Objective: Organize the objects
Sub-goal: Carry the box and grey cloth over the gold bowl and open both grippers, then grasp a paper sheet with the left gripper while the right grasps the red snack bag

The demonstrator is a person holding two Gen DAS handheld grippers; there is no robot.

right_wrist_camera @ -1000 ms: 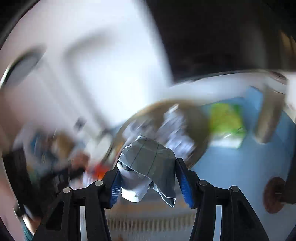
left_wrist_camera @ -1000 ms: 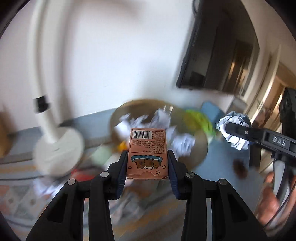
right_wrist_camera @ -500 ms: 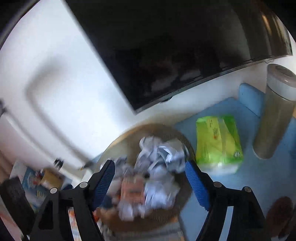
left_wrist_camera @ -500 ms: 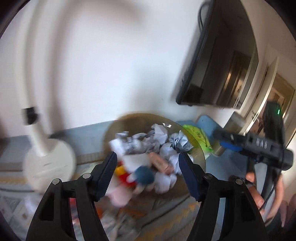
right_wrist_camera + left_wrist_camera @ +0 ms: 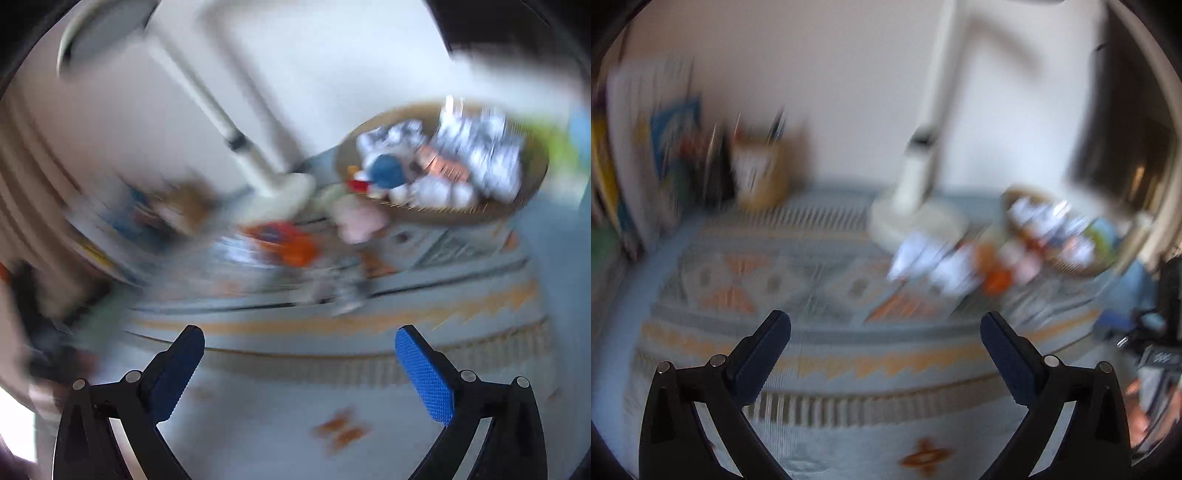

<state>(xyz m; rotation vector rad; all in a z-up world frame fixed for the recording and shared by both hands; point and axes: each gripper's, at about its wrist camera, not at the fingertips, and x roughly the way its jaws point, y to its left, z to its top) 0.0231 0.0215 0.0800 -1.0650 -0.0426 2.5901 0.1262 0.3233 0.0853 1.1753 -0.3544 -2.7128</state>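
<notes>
Patterned cloth (image 5: pixel 849 369), 1 basket (image 5: pixel 532 184) — 2 tongs opening, empty

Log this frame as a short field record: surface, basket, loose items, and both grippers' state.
surface: patterned cloth with orange zigzag bands
basket: round woven basket piled with crumpled paper, an orange box and a blue ball
loose items: orange item and pink item on the cloth beside the basket; heavily blurred
lamp: white lamp base behind the loose items
left gripper: jaws opening, nothing between them
right gripper: jaws opening, nothing between them
</notes>
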